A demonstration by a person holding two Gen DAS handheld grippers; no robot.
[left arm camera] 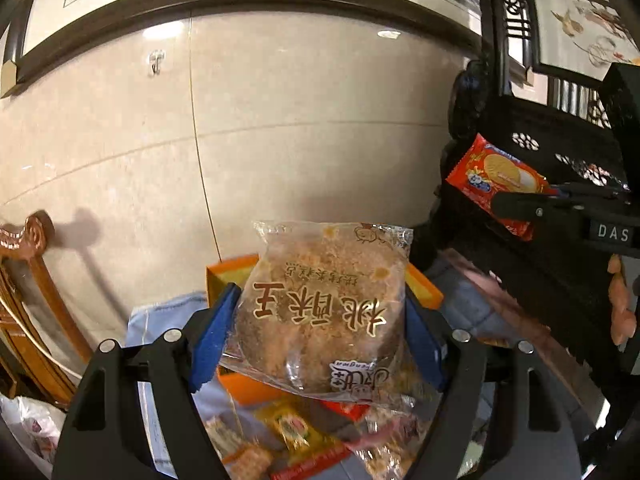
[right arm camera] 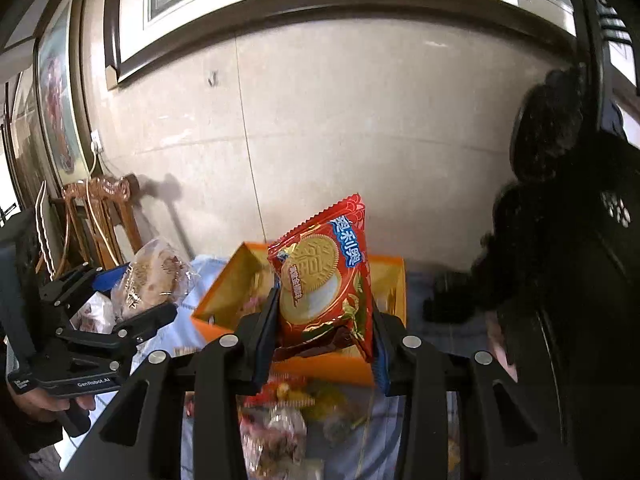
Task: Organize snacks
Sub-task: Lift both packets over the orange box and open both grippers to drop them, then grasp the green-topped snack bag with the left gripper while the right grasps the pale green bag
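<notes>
Left gripper (left arm camera: 316,320) has its blue fingers (left arm camera: 212,332) pinching a clear-wrapped walnut cake (left arm camera: 320,304), held up in the air above the orange box (left arm camera: 228,272). Right gripper (right arm camera: 324,316) pinches a red cookie pack (right arm camera: 324,280) upright, also above the box, which is open. Loose snacks (right arm camera: 280,412) lie on the blue-cloth surface (left arm camera: 160,316) nearer the cameras.

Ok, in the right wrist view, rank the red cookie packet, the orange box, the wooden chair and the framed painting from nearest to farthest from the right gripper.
1. Red cookie packet: clamped in the right gripper.
2. Orange box: open, just beyond and below.
3. Wooden chair: far left, against the wall.
4. Framed painting: high on the wall, farthest, though hard to separate from the chair.
</notes>
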